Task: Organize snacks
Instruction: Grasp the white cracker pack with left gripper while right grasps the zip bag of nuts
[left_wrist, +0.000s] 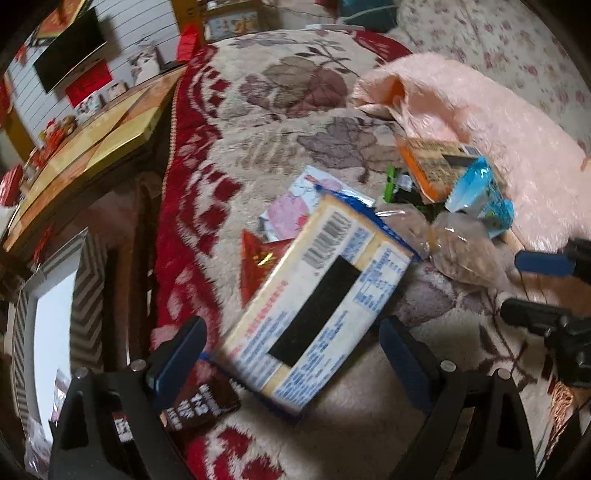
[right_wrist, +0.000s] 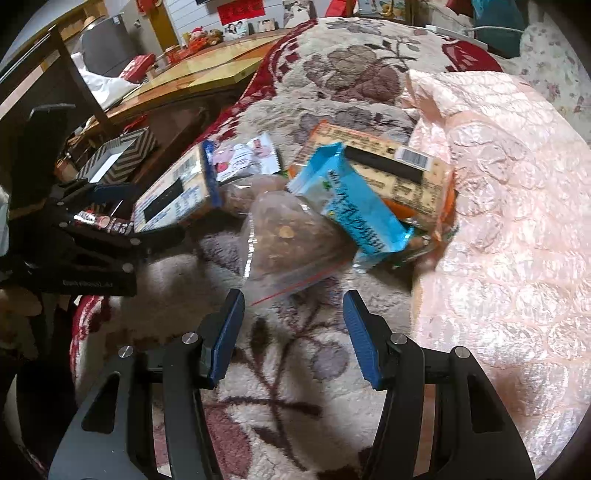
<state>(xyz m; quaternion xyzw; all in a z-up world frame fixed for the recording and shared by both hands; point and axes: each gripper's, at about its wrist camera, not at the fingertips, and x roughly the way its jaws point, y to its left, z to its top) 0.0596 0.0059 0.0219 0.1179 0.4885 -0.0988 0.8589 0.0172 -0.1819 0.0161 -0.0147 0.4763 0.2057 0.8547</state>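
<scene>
Left wrist view: left gripper (left_wrist: 291, 354) jaws spread around cracker box (left_wrist: 317, 295); right gripper (right_wrist: 293, 332) jaws empty, apart.

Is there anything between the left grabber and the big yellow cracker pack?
Nothing visible. The left gripper is open with the cracker pack lying right between its fingers, with only blanket underneath.

The snacks lie in a heap on a blanket (right_wrist: 295, 369). The cracker pack (right_wrist: 173, 192) lies at the left of the heap, and the boxed pack (right_wrist: 388, 173) at the back right. A sachet (right_wrist: 362, 206) lies on the boxed pack. The clear bag (right_wrist: 288, 243) lies in front, between them. A quilt (right_wrist: 498, 221) lies right of the heap.
</scene>
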